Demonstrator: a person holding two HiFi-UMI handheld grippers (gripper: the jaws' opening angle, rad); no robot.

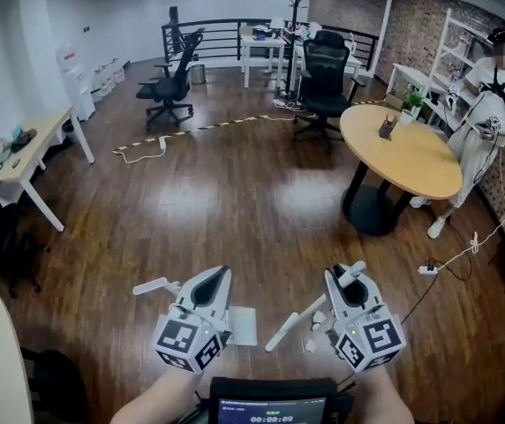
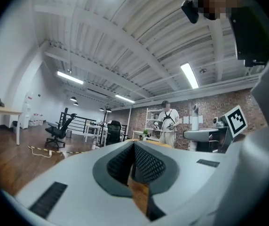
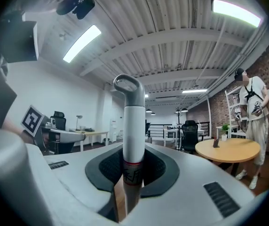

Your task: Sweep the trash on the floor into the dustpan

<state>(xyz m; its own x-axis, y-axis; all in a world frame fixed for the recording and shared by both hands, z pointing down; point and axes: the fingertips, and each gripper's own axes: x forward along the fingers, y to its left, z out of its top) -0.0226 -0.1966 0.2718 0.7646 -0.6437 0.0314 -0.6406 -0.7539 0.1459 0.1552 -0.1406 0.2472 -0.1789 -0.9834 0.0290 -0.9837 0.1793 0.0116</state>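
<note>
My right gripper [image 1: 344, 278] [image 3: 133, 167] is shut on a white broom handle [image 3: 133, 126], whose grey looped top rises above the jaws. In the head view the broom stick [image 1: 293, 322] slants down to the left, towards the floor. A few small white scraps of trash [image 1: 311, 345] lie on the wooden floor beside it. A white dustpan [image 1: 240, 325] sits low between the grippers, and its white handle [image 1: 154, 285] pokes out left of my left gripper [image 1: 219, 277] [image 2: 133, 150]. The left jaws stand shut, with nothing showing between them.
A round wooden table [image 1: 407, 162] stands ahead on the right, with a person [image 1: 486, 117] behind it. Black office chairs [image 1: 325, 85] and a white desk [image 1: 25, 159] stand farther off. A taped cable [image 1: 191, 132] crosses the floor, and a power strip [image 1: 427, 269] lies at right.
</note>
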